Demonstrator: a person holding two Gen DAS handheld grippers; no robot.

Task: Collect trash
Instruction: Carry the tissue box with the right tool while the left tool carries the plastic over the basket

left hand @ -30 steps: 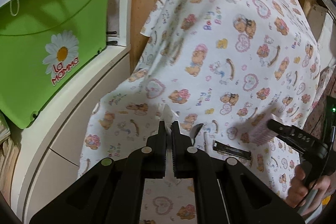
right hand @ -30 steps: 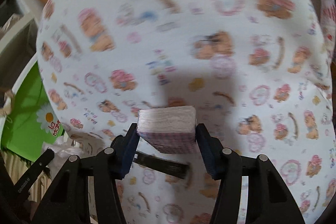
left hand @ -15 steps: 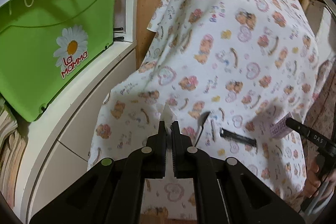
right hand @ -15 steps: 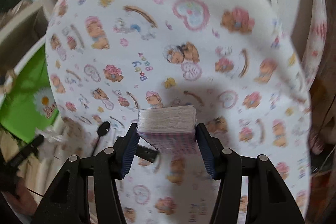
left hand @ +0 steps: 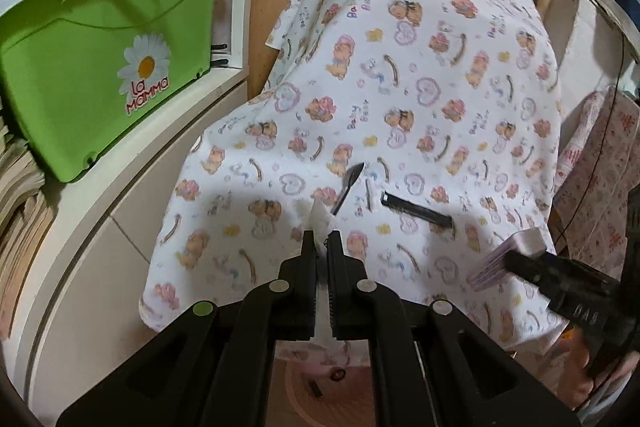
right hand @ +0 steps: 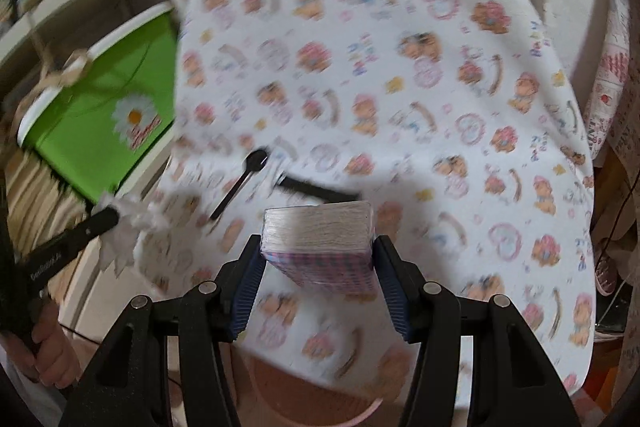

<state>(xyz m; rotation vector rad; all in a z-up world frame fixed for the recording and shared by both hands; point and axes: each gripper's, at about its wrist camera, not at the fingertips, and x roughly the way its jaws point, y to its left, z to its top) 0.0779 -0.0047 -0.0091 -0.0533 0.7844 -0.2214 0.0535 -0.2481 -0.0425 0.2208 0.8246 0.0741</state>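
Left wrist view: the left claw [left hand: 321, 241] is clenching a crumpled white tissue [left hand: 320, 217], which is poking out just ahead of its tips and trailing down between the arms. Just beyond the tips, a black plastic spoon [left hand: 347, 188] is lying on the surface under a bear-print cloth [left hand: 420, 79], with a flat black strip [left hand: 418, 213] resting a little to the right of it. Well off to the left, a green bin [left hand: 100, 83] is sitting on a white shelf [left hand: 120, 183]. Far to the right, the right claw [left hand: 520, 259] is carrying a pink packet of napkins [left hand: 506, 255]

Right wrist view: the right claw [right hand: 318, 273] is gripping the packet of napkins [right hand: 318, 239] across its width, both blue pads pressing on its sides. The spoon [right hand: 240, 183] and strip [right hand: 316, 189] are lying just ahead of it, the green bin [right hand: 104, 115] far to the left. The left claw [right hand: 110, 219] is showing at the left edge with the tissue [right hand: 128, 235] hanging loose from it

Risks, as I am judging them: the tissue is being pinched by a thin fold, so a quick swing could be tearing or shaking it free short of the bin. The packet is sitting near the pad tips and could be slipping out. Either claw, passing low, could be snagging the cloth and dragging the spoon and strip off the surface
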